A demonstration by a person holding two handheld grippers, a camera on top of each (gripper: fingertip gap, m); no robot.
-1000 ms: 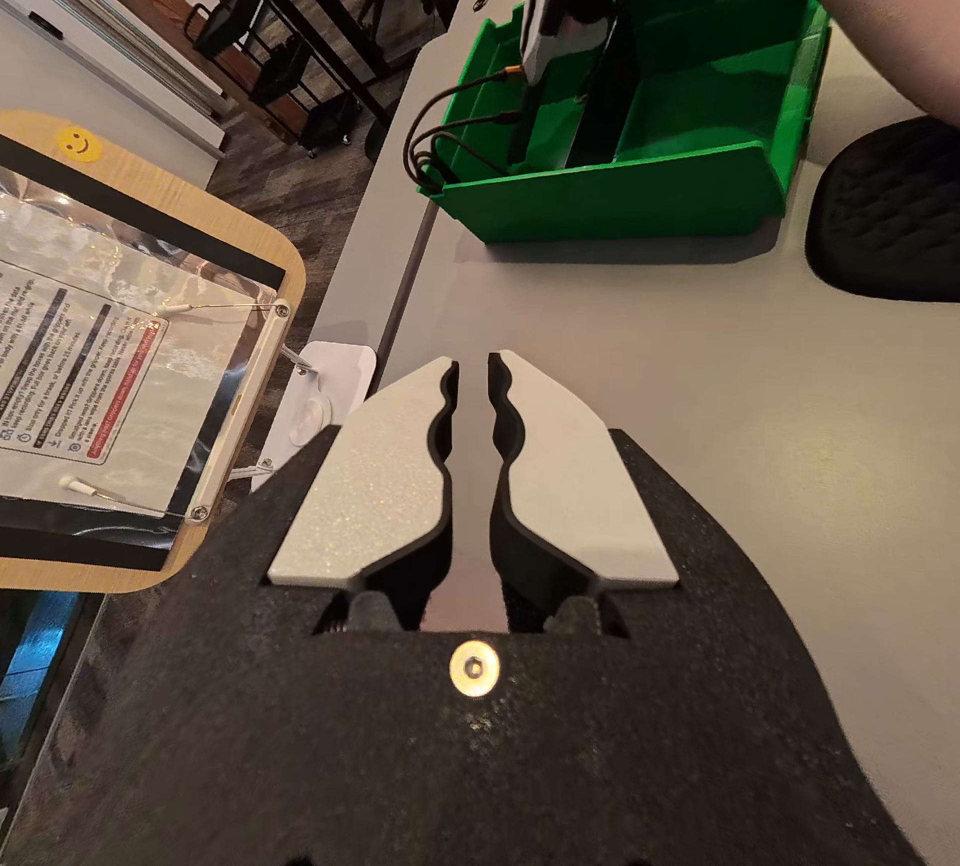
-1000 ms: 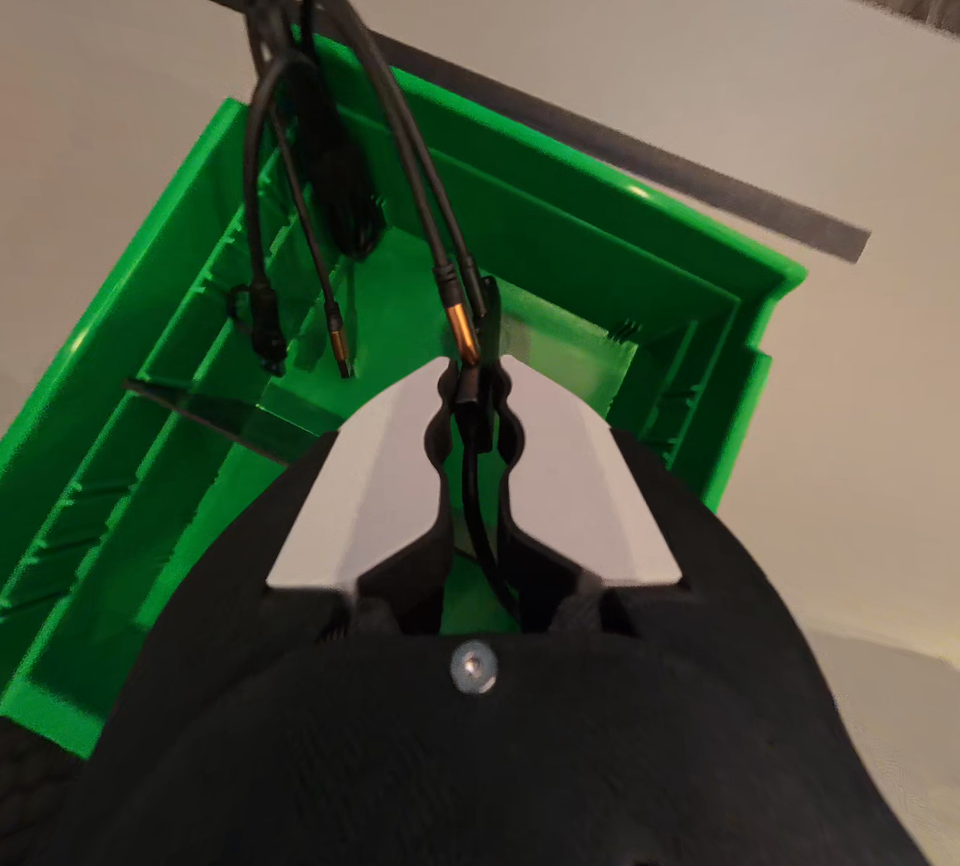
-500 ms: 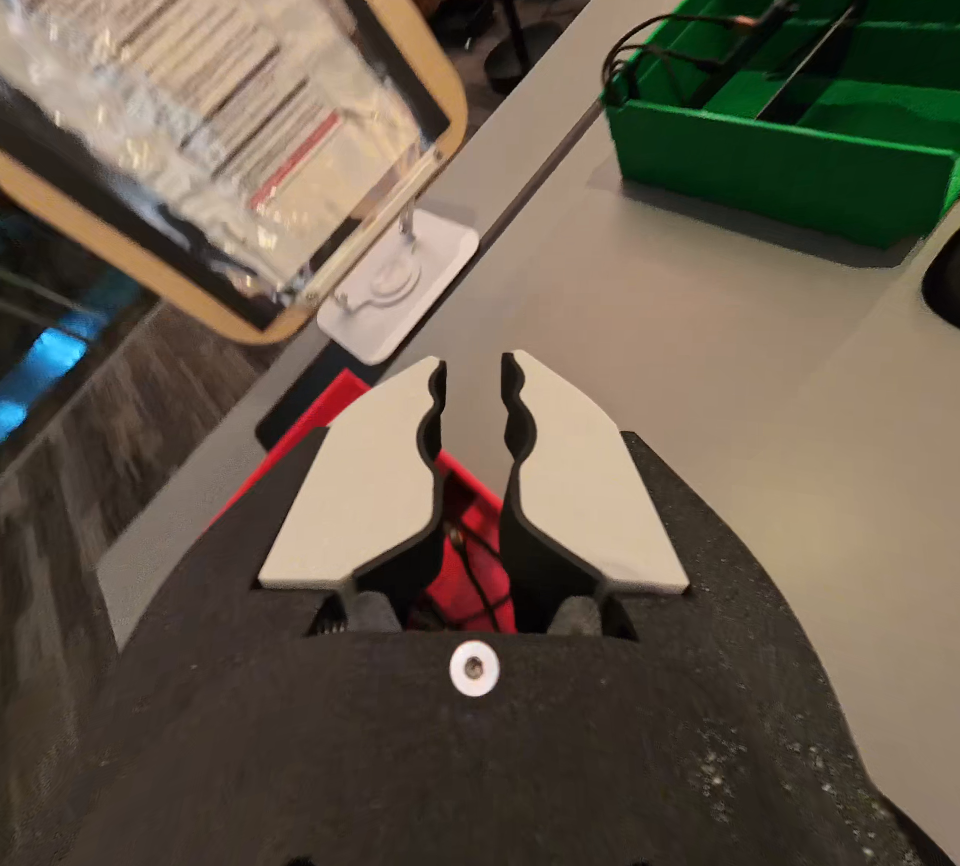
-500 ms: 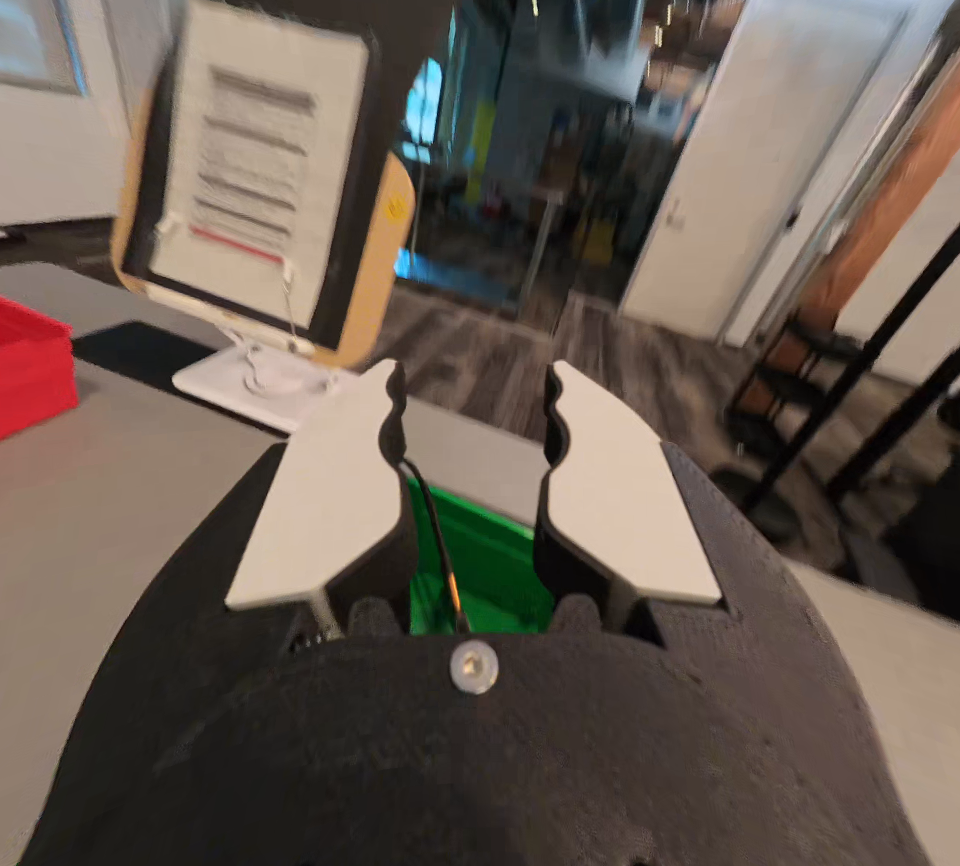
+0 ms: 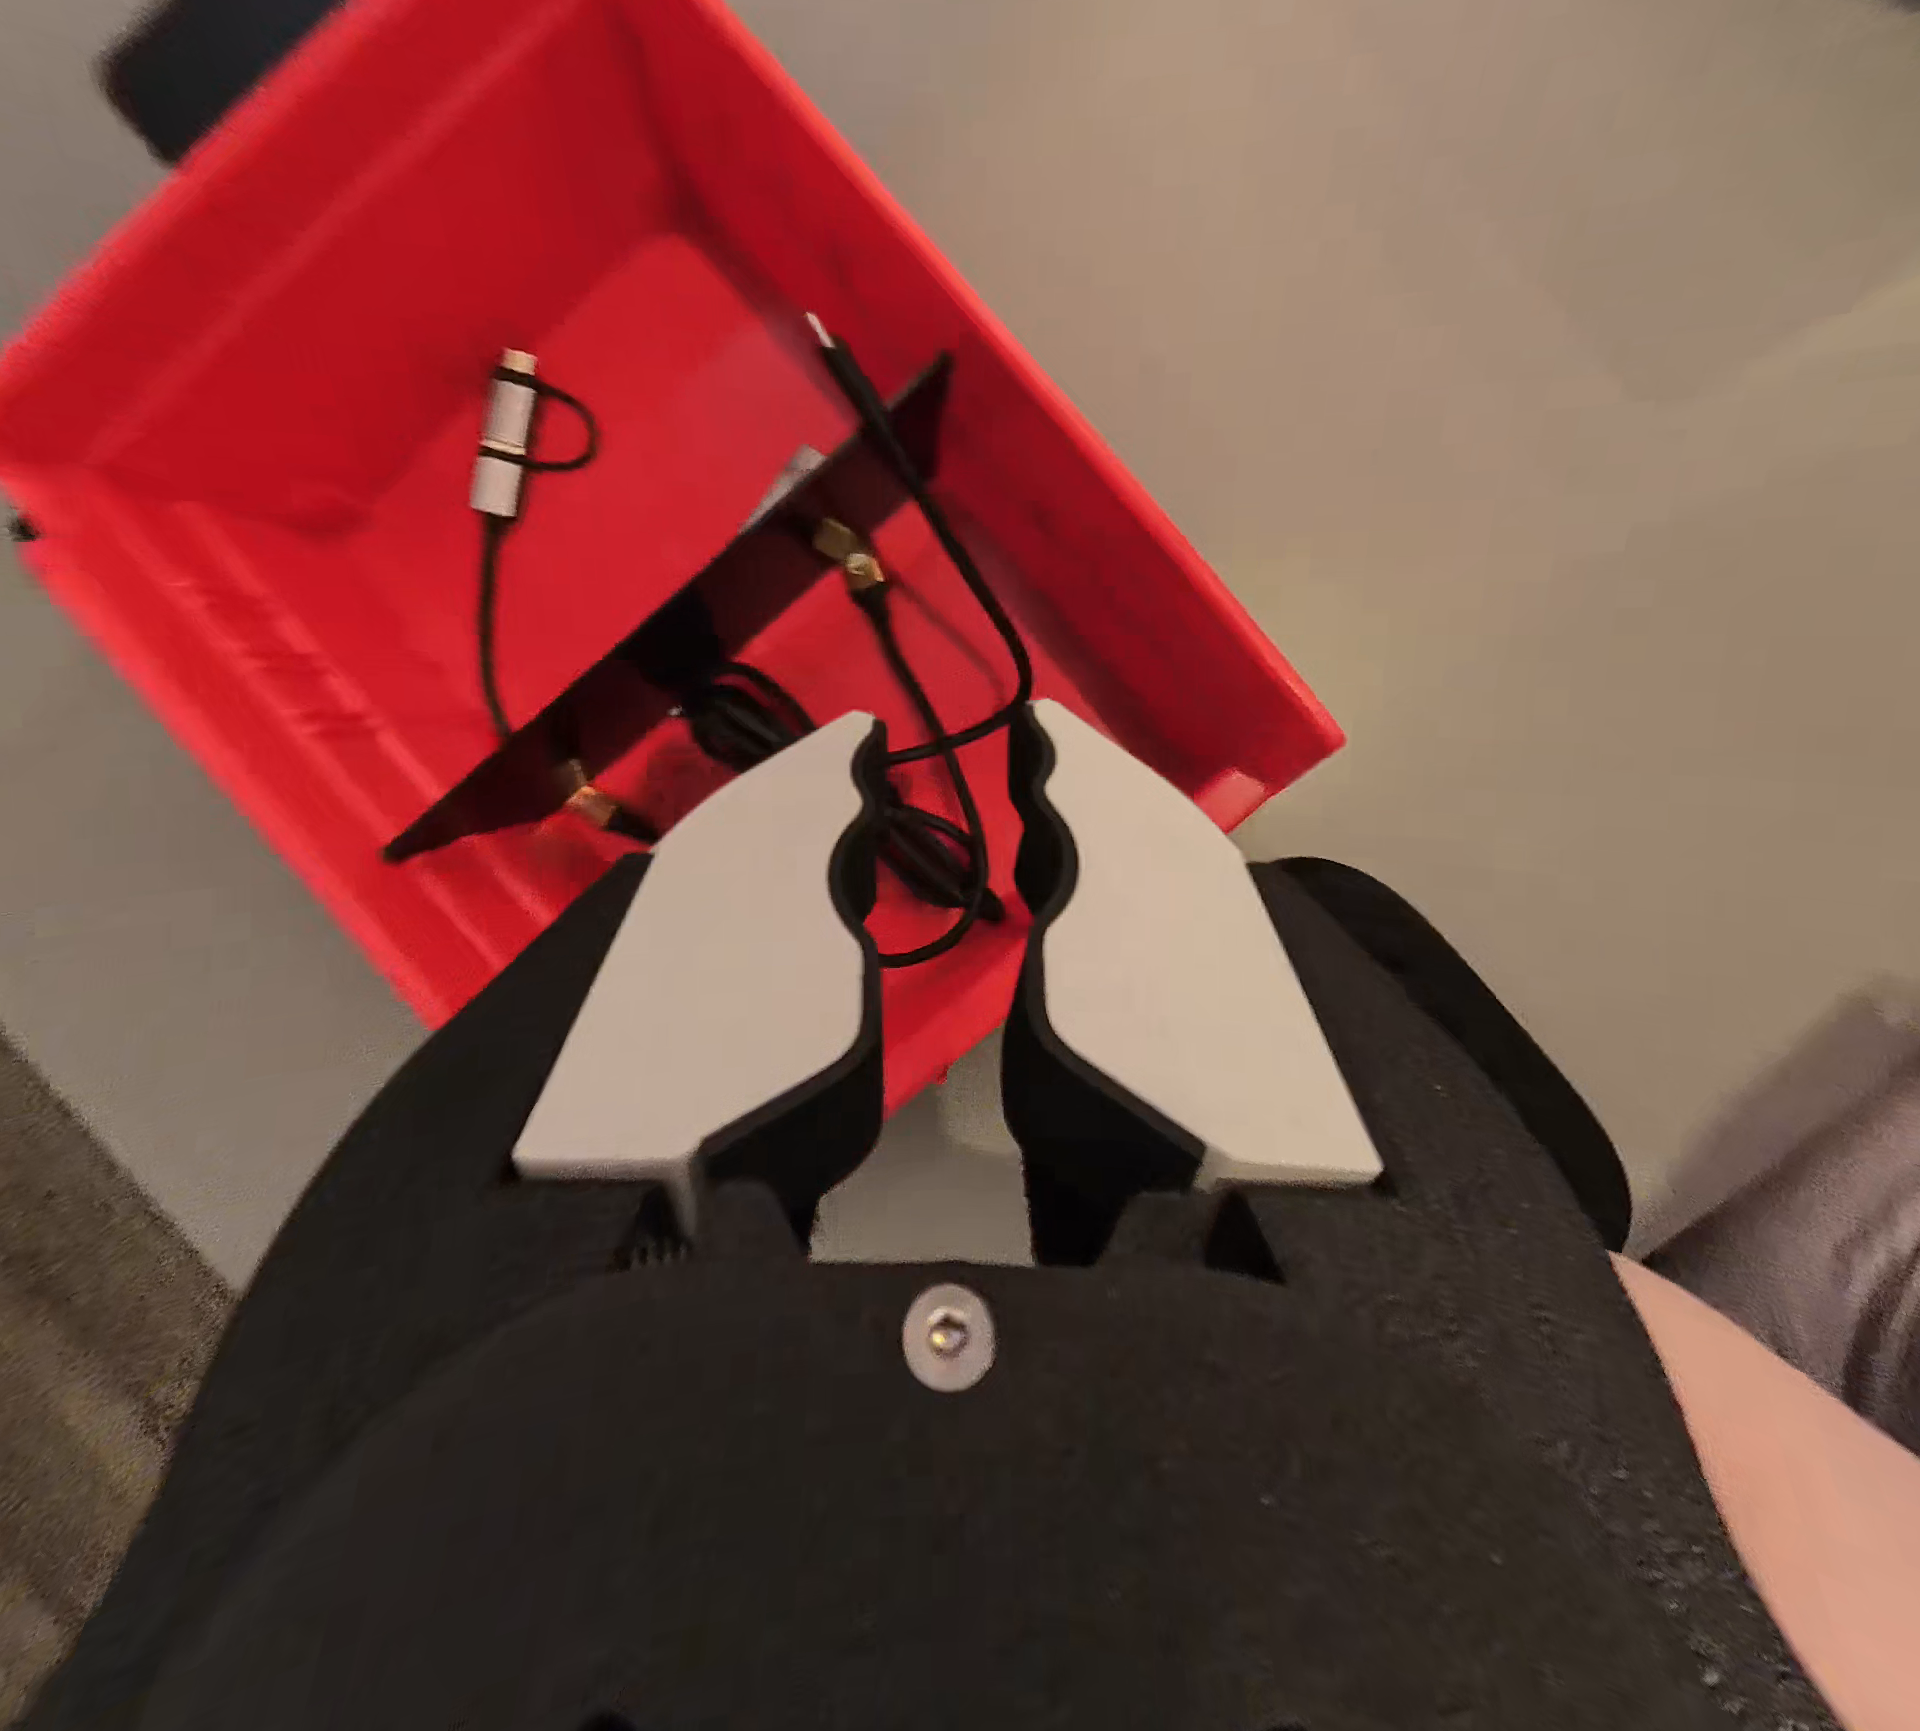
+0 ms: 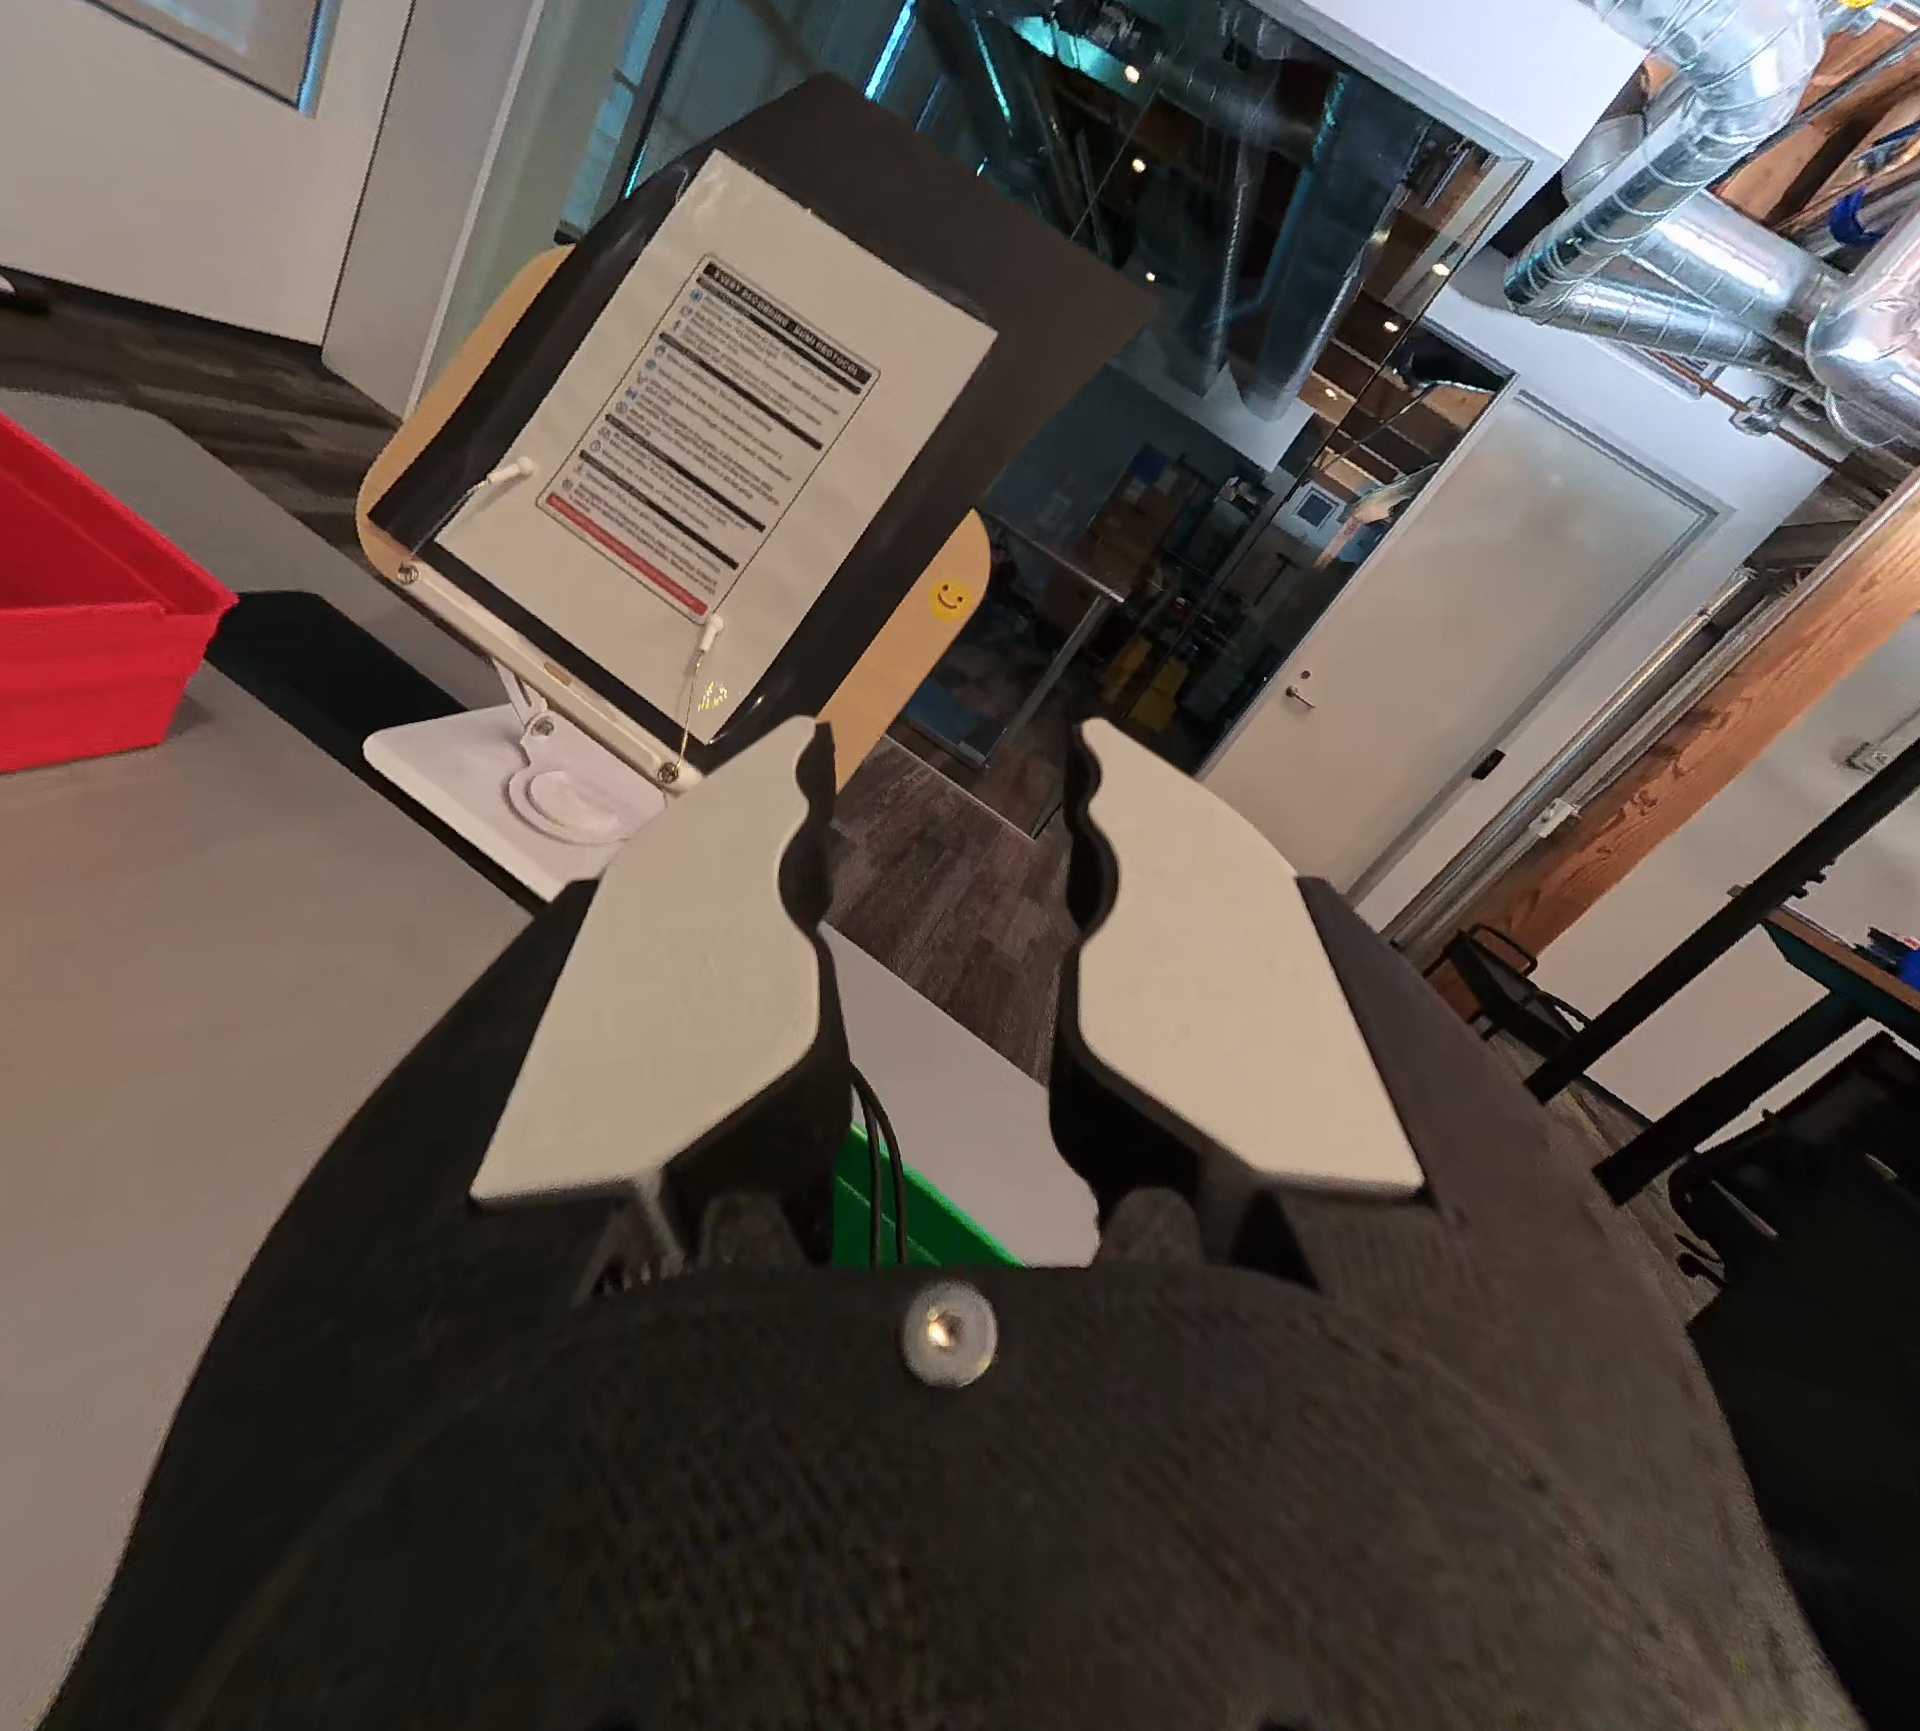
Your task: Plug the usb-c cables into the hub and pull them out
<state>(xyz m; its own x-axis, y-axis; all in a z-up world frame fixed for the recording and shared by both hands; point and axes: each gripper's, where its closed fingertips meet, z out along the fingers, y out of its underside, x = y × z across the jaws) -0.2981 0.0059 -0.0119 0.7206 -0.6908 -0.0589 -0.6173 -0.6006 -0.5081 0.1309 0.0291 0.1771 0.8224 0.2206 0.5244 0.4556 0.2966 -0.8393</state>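
Observation:
In the left wrist view a red bin [image 5: 343,247] holds several black USB cables [image 5: 935,538] around a black divider [image 5: 727,611]. One cable ends in a silver plug [image 5: 504,445], and others have gold plugs [image 5: 857,564]. My left gripper [image 5: 951,725] is open and empty above the bin's near end, with cable loops showing between its fingers. My right gripper [image 6: 951,736] is open and empty and points up at the room. Below it I see a strip of the green bin [image 6: 925,1214] and two black cables [image 6: 883,1162]. I see no hub.
The bins stand on a grey table [image 6: 208,954]. A tilted document stand [image 6: 675,486] on a white base is at the table's far edge, with the red bin [image 6: 83,632] to its left. A person's forearm [image 5: 1766,1494] shows at the lower right of the left wrist view. About 45 centimeters separates my left fingertips from my right. The silver plug [image 5: 504,445] is closer to my left gripper, around 20 centimeters from its tips; the right tips are 60 centimeters off.
My left gripper swung from the bare table to above the red bin and opened wider. My right gripper let go of the cable in the green bin, opened and tilted up.

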